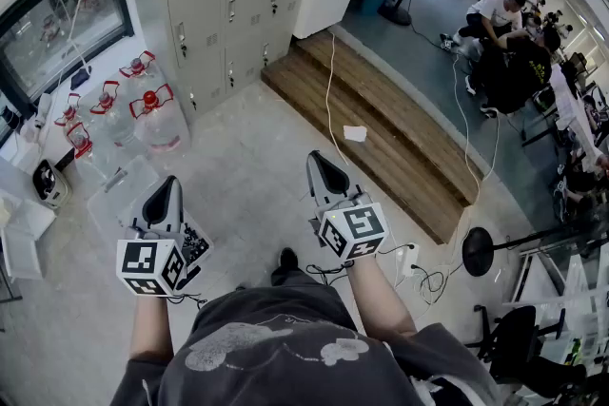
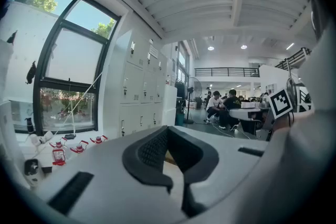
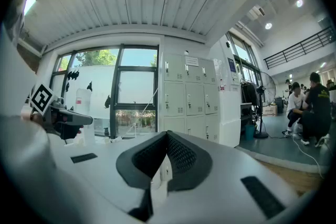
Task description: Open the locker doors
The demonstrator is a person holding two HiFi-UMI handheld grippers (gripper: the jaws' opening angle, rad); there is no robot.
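lockers (image 1: 224,5): ahead | water jugs (image 1: 143,114): left of lockers | wooden step (image 1: 381,128): right
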